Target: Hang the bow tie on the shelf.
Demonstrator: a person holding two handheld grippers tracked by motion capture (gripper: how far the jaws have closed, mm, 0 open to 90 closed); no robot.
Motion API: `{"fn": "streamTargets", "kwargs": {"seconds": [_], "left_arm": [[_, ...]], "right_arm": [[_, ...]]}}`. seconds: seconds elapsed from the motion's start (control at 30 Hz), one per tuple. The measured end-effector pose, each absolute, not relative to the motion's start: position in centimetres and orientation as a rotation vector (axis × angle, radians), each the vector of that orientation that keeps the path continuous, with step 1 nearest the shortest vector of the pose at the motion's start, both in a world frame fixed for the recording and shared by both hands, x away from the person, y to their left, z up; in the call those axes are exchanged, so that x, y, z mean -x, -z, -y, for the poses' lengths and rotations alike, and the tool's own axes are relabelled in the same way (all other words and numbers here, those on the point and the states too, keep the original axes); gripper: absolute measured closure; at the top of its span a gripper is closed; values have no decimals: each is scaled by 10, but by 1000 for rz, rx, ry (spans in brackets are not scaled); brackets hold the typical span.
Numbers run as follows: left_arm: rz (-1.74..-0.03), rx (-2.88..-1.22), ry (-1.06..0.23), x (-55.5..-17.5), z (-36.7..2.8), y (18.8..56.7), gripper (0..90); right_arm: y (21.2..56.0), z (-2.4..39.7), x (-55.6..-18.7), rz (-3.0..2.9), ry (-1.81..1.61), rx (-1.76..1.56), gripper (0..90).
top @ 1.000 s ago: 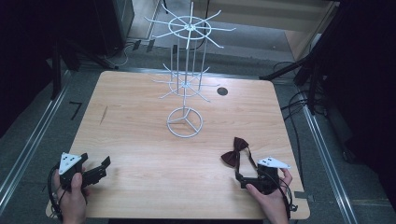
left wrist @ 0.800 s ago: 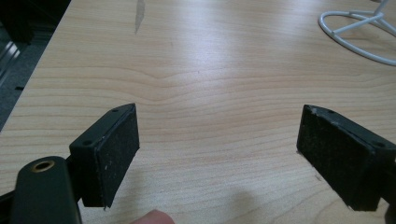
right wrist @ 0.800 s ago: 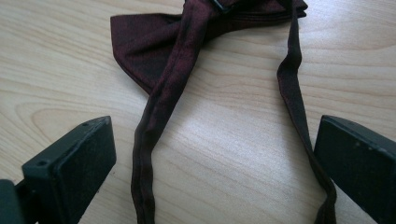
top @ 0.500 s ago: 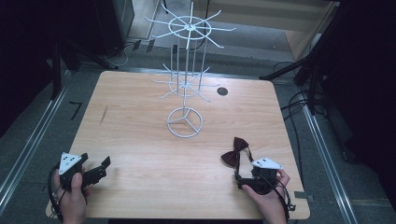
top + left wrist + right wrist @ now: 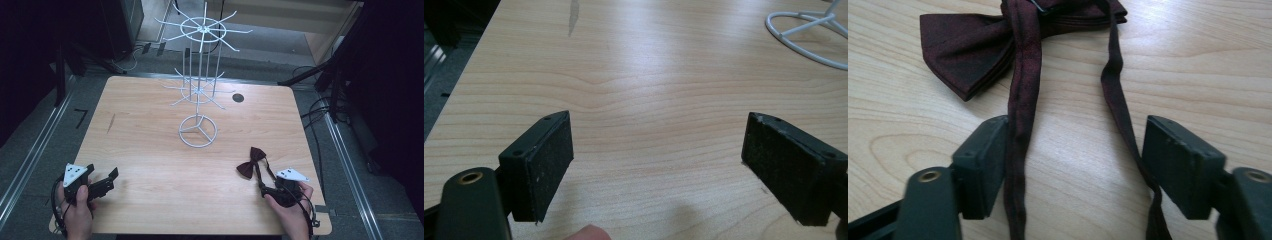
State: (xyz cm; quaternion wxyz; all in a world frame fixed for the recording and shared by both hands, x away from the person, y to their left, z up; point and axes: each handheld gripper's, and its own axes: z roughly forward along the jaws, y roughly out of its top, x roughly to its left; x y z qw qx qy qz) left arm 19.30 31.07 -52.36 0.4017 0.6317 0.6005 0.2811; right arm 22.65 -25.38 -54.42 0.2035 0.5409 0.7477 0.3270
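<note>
A dark red bow tie [image 5: 250, 162] [image 5: 968, 50] lies flat on the wooden table [image 5: 150, 140], front right, and its thin strap [image 5: 1020, 100] runs back in a loop towards me. My right gripper [image 5: 266, 181] [image 5: 1075, 165] rests low at the strap. Both runs of the loop lie between its jaws, which have just been closing. The left run brushes the left pad [image 5: 990, 160], and a gap remains on the right. My left gripper [image 5: 102, 171] [image 5: 656, 150] sits at the front left, open wide over bare wood.
A white wire display stand [image 5: 198, 131] [image 5: 809, 30] with spoked hook rings rises from a ring base at the table's middle back. A small dark hole [image 5: 238, 97] sits behind it to the right. Cables and dark frames surround the table.
The right gripper's jaws have narrowed around the bow tie's strap, with the hand staying where it was. The left gripper and the bow tie have not moved.
</note>
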Motion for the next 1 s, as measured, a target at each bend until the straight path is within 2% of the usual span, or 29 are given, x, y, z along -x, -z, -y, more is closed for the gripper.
{"fn": "streamTargets", "kwargs": {"seconds": [0.33, 0.37, 0.5, 0.53, 0.7, 0.73, 1.0], "left_arm": [[-1518, -1598, -711, -193, -311, 524, 139], [-1517, -1598, -712, -193, -311, 524, 139], [-1517, -1599, -713, -193, -310, 524, 140], [-1515, -1600, -709, -193, -310, 524, 140], [-1510, -1601, -708, -192, -310, 524, 139], [-1508, -1601, -706, -191, -310, 524, 139], [-1508, -1607, -705, -191, -310, 524, 139]], "right_arm": [[543, 264, -227, -2035, -909, -1541, 579], [543, 264, -227, -2035, -909, -1541, 579], [542, 268, -227, -2017, -909, -1561, 678], [542, 270, -228, -2014, -909, -1566, 722], [542, 274, -230, -2011, -916, -1578, 806], [542, 277, -232, -2001, -917, -1593, 865], [545, 280, -236, -1979, -953, -1597, 900]]}}
